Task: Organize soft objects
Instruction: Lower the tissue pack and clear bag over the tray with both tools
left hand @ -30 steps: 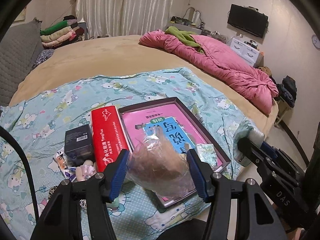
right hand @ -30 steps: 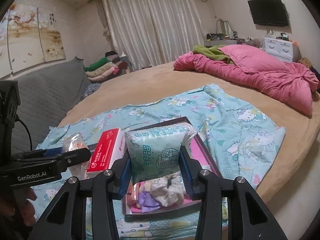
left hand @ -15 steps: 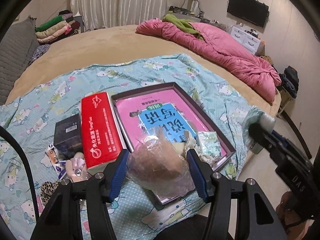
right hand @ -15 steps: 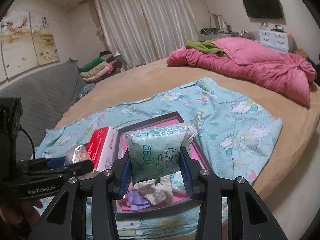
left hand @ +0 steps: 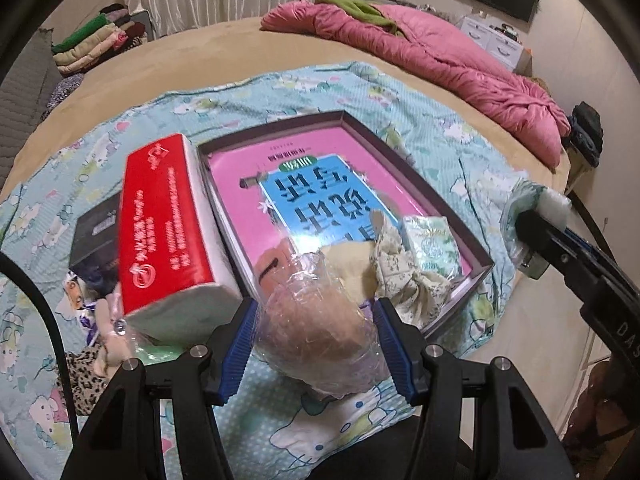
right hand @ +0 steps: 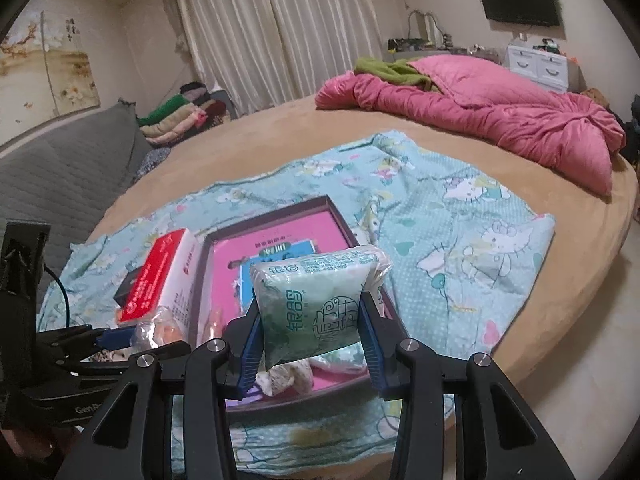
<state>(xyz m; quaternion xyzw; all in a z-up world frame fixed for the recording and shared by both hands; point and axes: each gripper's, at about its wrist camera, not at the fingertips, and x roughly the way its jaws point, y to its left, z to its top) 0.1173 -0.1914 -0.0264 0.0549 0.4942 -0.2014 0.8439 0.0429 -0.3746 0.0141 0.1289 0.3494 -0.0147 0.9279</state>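
Left gripper (left hand: 316,344) has its jaws clamped on a plastic-wrapped soft toy (left hand: 320,332), right over the near edge of the tray (left hand: 460,216). Right gripper (right hand: 310,344) squeezes a green tissue pack (right hand: 316,304) above that tray.

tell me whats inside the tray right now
In the tray lie a pink book, a small green tissue pack and a floral scrunchie. The near corner is hidden behind the held plastic-wrapped bundle.
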